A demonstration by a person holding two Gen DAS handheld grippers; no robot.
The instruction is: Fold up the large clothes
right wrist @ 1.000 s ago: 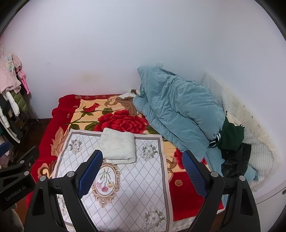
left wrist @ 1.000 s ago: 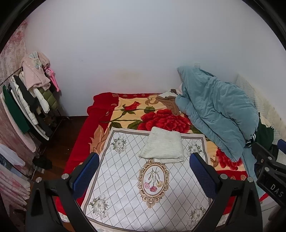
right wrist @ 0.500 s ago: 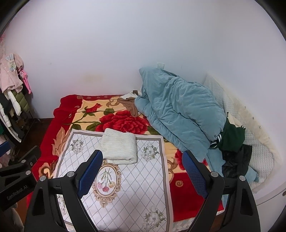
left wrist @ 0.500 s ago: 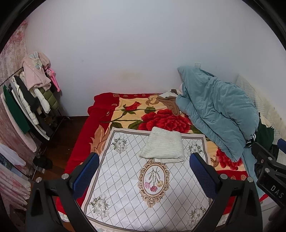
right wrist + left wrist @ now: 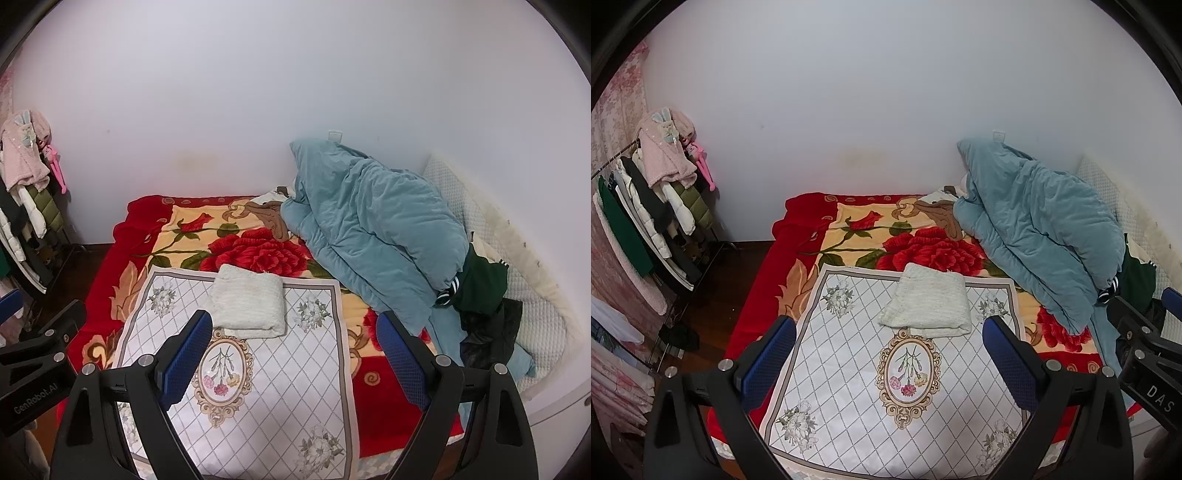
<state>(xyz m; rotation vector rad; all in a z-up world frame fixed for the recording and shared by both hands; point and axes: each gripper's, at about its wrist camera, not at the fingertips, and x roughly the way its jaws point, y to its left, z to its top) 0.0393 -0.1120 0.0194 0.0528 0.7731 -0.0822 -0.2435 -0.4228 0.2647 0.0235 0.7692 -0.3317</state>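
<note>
nothing has really moved; i still hold my left gripper [image 5: 888,360] and right gripper [image 5: 293,352] spread wide, empty. the folded white garment [image 5: 929,306] lies ahead on the patterned mat [image 5: 849,387], roughly centred between them, long axis crosswise.

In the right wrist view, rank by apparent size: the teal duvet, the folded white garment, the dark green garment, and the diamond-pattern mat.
Largest to smallest as they appear:
1. diamond-pattern mat and teal duvet: too alike to rank; the mat lies nearer the camera.
2. folded white garment
3. dark green garment, partly hidden by the duvet.
</note>
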